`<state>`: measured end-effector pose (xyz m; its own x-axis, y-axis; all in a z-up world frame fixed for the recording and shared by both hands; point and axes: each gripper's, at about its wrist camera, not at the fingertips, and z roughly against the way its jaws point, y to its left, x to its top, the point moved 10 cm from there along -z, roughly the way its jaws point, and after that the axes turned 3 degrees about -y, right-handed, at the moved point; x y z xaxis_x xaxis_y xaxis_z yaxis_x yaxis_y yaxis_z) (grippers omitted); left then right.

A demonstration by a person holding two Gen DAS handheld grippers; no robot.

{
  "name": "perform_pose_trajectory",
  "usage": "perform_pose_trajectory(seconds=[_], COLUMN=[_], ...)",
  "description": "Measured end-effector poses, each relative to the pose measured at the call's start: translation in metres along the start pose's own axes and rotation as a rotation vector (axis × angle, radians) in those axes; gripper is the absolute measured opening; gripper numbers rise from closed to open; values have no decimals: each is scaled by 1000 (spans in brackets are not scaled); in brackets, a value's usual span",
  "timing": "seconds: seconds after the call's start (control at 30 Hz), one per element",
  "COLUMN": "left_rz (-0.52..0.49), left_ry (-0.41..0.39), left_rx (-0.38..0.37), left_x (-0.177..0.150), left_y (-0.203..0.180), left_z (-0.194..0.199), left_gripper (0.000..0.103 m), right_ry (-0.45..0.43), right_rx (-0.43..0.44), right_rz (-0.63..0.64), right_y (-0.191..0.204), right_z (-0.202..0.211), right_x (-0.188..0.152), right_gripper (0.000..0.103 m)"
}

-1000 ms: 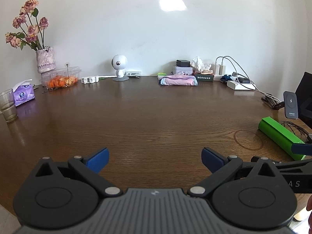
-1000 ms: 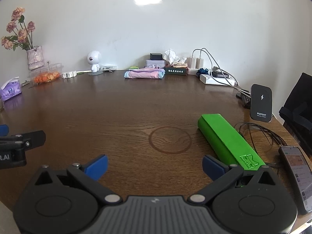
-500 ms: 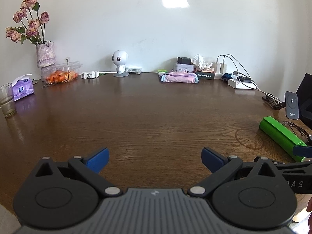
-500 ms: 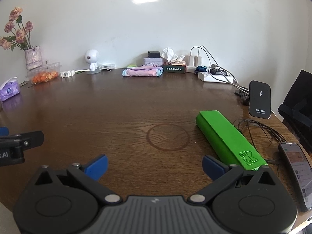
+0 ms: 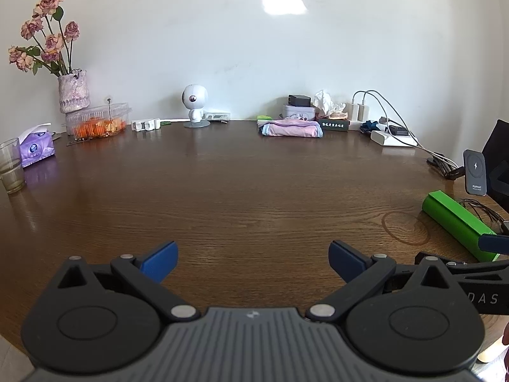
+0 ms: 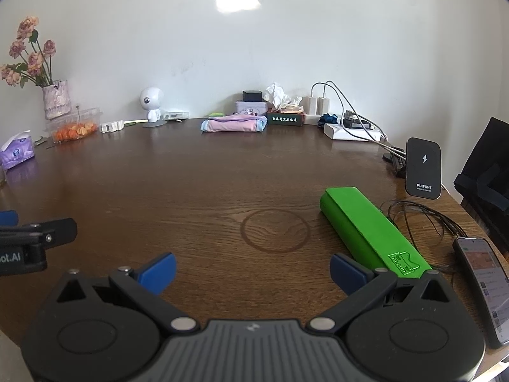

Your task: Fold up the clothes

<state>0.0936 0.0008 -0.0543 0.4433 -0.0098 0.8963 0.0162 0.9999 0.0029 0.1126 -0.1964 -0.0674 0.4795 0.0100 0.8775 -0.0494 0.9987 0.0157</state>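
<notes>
Left gripper (image 5: 253, 256) and right gripper (image 6: 253, 269) both spread wide and empty, low over wooden table (image 5: 248, 191). Folded pink clothes (image 5: 291, 128) far across that table by the wall, well apart from both grippers.

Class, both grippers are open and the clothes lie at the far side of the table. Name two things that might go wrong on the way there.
1. The right gripper sits close beside the green case, the loose black wires and the phone; a sideways sweep may knock or snag them.
2. The folded pink clothes lie next to the dark box and charger cables; a wide grasp may catch those.
</notes>
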Motion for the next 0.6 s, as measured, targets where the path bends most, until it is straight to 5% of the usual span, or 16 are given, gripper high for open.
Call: perform_pose_trajectory(seconds=[0.6], left_rz=[-2], left_ry=[14], left_rx=[-5], left_x=[-1], left_y=[1], left_z=[-8], left_gripper=[103], right_ry=[-1], right_rx=[11], right_rz=[-60], right_y=[-6], right_z=[-4], right_x=[6], right_gripper=[103])
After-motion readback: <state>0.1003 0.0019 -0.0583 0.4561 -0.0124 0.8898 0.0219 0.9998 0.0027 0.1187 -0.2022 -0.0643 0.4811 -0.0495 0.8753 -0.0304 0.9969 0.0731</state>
